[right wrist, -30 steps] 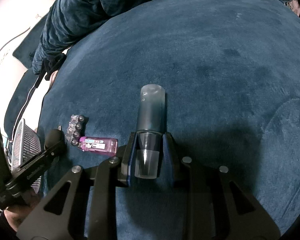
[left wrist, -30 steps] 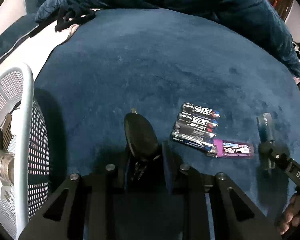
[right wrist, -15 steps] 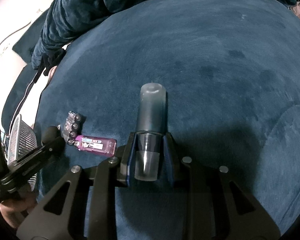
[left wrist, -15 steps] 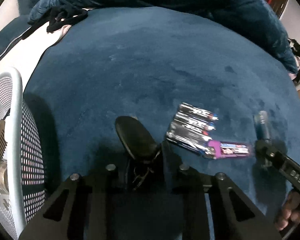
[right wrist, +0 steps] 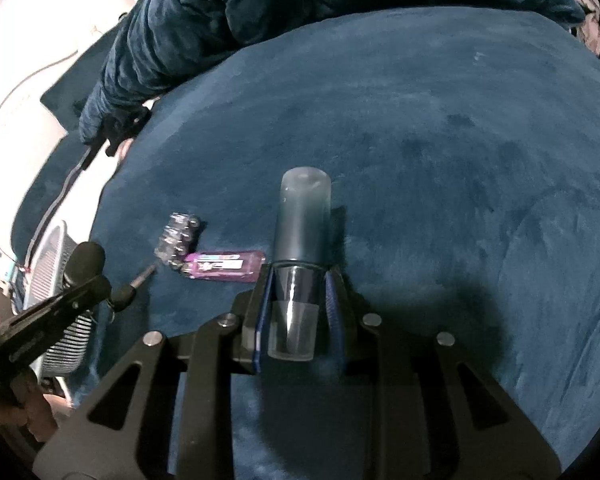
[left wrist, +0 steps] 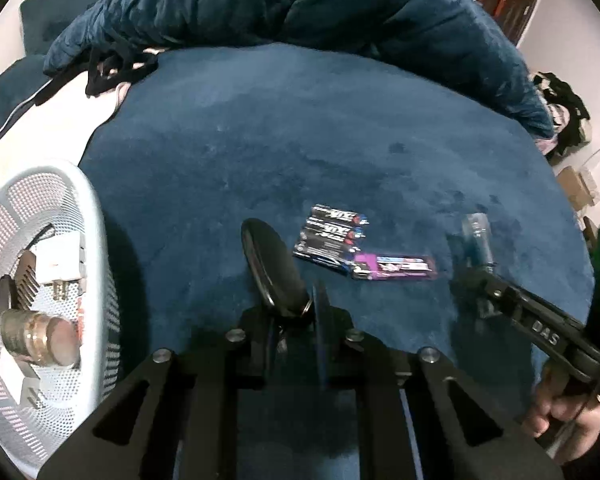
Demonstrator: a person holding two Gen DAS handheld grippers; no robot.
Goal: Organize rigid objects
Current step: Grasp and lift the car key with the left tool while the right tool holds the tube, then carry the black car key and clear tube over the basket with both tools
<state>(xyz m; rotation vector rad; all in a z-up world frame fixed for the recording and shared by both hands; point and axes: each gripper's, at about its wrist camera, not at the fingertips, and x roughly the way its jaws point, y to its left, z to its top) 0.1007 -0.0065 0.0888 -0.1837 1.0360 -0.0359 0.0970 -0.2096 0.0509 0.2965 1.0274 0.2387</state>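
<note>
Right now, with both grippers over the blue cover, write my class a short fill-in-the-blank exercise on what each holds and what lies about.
1. The left gripper is shut on a black oval ____.
2. The right gripper grips a translucent ____.
3. Beside the pack of batteries lies a lighter coloured ____.
4. The white mesh ____ already holds several things.

Missing words: key fob; tube; purple; basket

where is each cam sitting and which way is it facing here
Left wrist: sits on the left gripper, angled down over the blue blanket; its jaws are shut on a black key fob; white mesh basket at left, the person's right hand at lower right.
Right wrist: sits on the right gripper, angled down, shut on a clear tube; left gripper at the far left.
Shared: battery pack, purple lighter, basket, blanket.
</note>
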